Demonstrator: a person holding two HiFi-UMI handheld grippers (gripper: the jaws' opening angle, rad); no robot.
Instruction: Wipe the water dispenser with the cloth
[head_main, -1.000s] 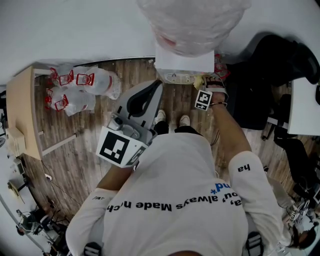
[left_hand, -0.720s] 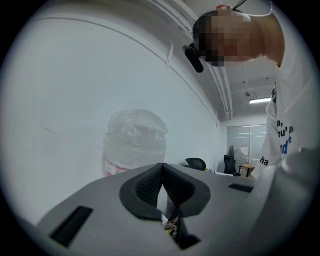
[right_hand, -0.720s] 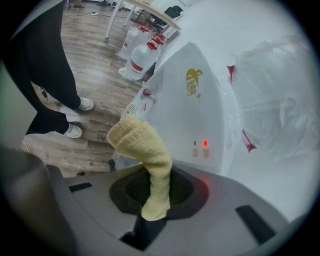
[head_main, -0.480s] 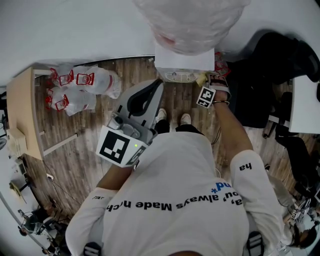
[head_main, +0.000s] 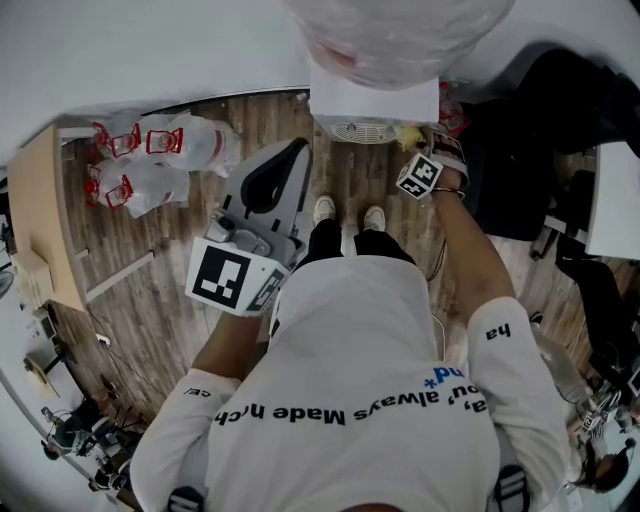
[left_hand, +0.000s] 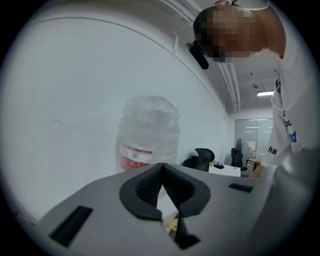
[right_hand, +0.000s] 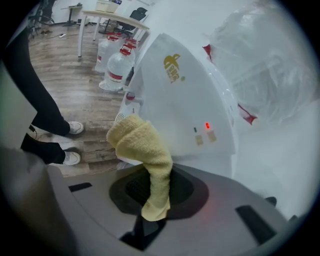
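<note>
Right claw (right_hand: 152, 187) is clamped on the pale yellow terry cloth (right_hand: 145, 150). The cloth stands up from between the jaws, and its bunched end is at the lower front of the white water dispenser (right_hand: 185, 105), just beside the tap; I can't tell whether it actually presses on the casing. A small red light (right_hand: 207, 125) glows on the dispenser's side panel, and the big clear plastic water bottle (right_hand: 260, 65) sits on top.

From the head view, the right claw (head_main: 412, 145) reaches to the dispenser's (head_main: 375, 100) front right corner, with the cloth (head_main: 408, 133) a yellow speck there.

The left claw (head_main: 290, 155) is held well apart from the dispenser, out over the brown wooden plank floor (head_main: 150, 260). Its own view shows the jaws (left_hand: 161, 167) closed tip to tip with nothing between them, pointing up at the bottle (left_hand: 150, 130).

Spare water jugs with red handles (head_main: 150, 160) lie on the floor by the wall.
</note>
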